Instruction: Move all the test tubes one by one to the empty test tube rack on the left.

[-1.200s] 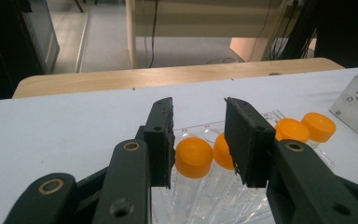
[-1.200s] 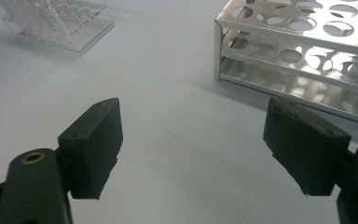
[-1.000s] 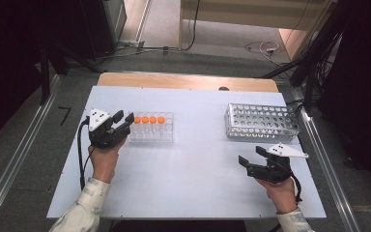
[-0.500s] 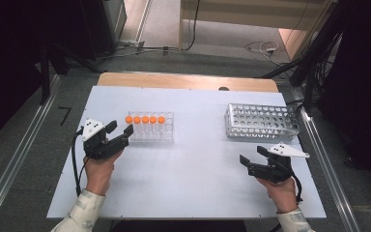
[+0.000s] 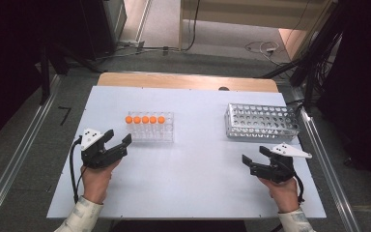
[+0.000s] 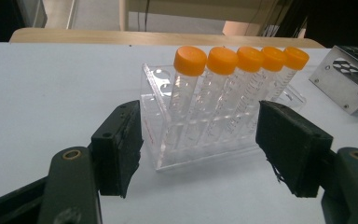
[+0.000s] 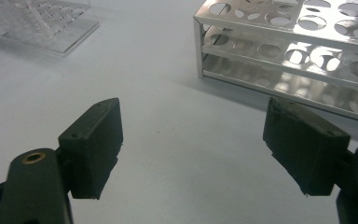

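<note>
A clear plastic rack (image 5: 150, 131) (image 6: 205, 149) stands left of the table's middle and holds several clear tubes with orange caps (image 5: 145, 119) (image 6: 237, 58) in one row. My left gripper (image 5: 118, 140) (image 6: 200, 154) is open just in front and to the left of that rack, with nothing between its jaws. A perforated metal rack (image 5: 262, 122) (image 7: 289, 42) with bare holes stands at the right. My right gripper (image 5: 254, 157) (image 7: 193, 149) is open in front of it, over bare table, holding nothing.
The white table (image 5: 193, 188) has a wooden strip (image 5: 183, 81) along its far edge. Metal rails (image 5: 14, 159) run along both sides on the floor, and cables (image 5: 261, 47) lie beyond the table. A cable loops from my left gripper near the left edge.
My left gripper has drawn back toward the person and slightly left, away from the clear rack's left end. The right gripper has stayed put.
</note>
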`<state>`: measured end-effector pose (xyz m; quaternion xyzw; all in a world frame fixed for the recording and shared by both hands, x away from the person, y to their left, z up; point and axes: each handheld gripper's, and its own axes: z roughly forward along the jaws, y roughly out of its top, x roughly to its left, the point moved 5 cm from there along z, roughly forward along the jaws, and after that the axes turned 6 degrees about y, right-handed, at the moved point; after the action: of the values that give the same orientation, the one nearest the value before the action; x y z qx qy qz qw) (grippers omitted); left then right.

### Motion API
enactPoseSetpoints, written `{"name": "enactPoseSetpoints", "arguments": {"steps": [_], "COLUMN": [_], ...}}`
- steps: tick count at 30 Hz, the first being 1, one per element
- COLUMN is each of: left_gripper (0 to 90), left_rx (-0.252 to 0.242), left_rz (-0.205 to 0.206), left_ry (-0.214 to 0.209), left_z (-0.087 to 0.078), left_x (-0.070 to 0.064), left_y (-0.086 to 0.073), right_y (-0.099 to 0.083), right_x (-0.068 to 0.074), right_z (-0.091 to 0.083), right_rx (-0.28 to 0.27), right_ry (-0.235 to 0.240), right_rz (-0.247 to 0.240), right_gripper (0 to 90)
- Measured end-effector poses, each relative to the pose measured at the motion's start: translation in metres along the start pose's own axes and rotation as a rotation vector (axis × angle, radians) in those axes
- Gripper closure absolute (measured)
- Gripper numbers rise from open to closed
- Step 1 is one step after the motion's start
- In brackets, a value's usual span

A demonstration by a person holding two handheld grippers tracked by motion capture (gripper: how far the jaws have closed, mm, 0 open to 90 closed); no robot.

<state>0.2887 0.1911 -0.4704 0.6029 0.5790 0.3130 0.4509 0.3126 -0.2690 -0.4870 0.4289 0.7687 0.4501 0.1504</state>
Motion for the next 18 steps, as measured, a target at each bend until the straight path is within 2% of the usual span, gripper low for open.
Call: {"name": "enactPoseSetpoints", "arguments": {"steps": [11, 18], "left_gripper": [28.4, 26.6], "left_rx": [0.008, 0.014], "left_rz": [-0.010, -0.022], "left_ry": [0.036, 0.066], "left_z": [-0.019, -0.025], "left_x": [0.016, 0.028], "left_y": [-0.015, -0.021], "right_y": [-0.006, -0.011], "right_x": [-0.014, -0.021], "right_z": [-0.010, -0.016], "right_rx": [-0.011, -0.011], "right_ry": [-0.036, -0.060], "right_rz": [0.027, 0.032], "right_gripper": [18.4, 18.4]}}
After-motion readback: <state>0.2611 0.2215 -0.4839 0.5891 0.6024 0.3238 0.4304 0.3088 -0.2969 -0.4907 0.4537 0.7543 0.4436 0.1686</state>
